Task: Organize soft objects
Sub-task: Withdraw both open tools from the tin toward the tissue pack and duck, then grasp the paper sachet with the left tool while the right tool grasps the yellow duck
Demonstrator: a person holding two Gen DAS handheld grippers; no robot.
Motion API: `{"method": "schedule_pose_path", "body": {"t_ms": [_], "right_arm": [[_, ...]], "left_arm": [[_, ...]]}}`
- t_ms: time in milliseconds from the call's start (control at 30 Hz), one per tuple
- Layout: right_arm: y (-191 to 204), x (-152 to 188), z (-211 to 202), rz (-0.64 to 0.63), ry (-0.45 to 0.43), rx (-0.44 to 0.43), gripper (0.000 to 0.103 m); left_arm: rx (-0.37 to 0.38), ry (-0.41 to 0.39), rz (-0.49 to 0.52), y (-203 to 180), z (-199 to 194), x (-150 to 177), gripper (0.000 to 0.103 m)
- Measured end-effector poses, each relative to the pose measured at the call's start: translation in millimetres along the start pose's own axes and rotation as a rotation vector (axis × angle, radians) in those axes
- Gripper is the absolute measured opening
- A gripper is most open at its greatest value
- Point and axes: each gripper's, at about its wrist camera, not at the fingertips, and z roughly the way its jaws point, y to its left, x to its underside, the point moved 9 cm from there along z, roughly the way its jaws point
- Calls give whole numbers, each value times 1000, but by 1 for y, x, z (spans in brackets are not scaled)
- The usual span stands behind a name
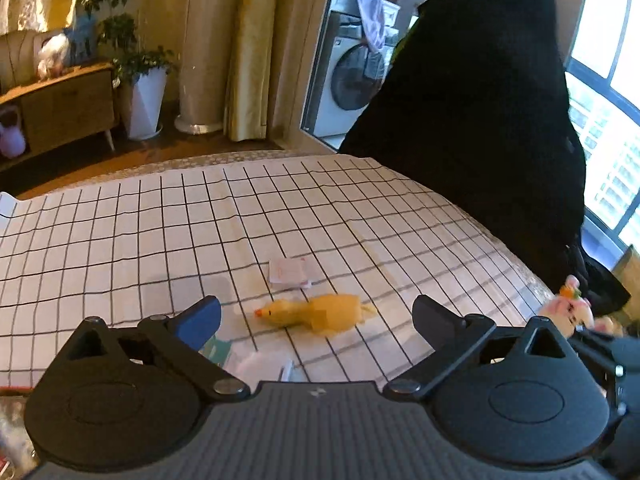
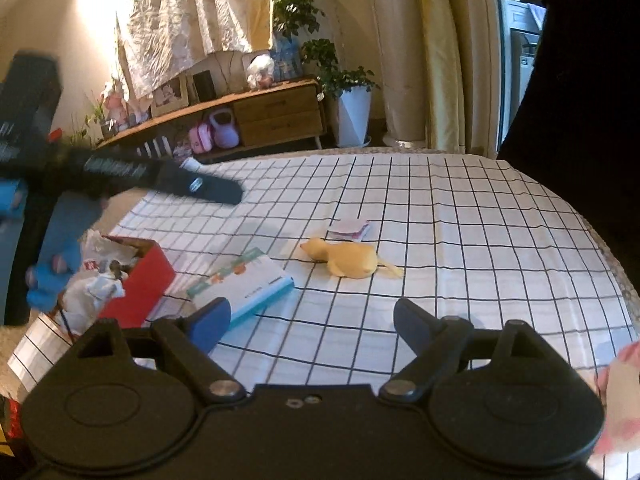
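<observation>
A yellow rubber chicken (image 1: 320,312) (image 2: 348,260) lies on its side on the checked tablecloth (image 1: 160,220). My left gripper (image 1: 316,322) stands open just short of it, the chicken showing between the fingertips with the pads off it. My right gripper (image 2: 312,326) is open too, empty, a little short of the chicken. A pink and white plush toy (image 1: 568,312) (image 2: 616,392) sits at the table's right edge, outside the right gripper's right finger. One blurred finger (image 2: 216,190) of the left gripper reaches in at upper left, held by a blue-gloved hand (image 2: 60,256).
A small white and pink packet (image 1: 290,272) (image 2: 350,228) lies just beyond the chicken. A teal-edged book (image 2: 244,280) and a red box (image 2: 136,276) stuffed with white things sit at the left. A person in black (image 1: 480,120) stands at the table's far right.
</observation>
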Motion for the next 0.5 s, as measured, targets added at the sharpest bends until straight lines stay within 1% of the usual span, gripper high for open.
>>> {"method": "schedule_pose_path", "body": {"t_ms": [267, 433, 500], "right_arm": [[-17, -11, 40, -41, 43, 9, 87], [-26, -20, 67, -61, 54, 16, 87], [-28, -23, 79, -64, 64, 11, 87]], "left_arm": [[1, 67, 14, -2, 61, -23, 103], [0, 124, 12, 2, 97, -23, 103], [-13, 141, 16, 4, 111, -21, 103]]}}
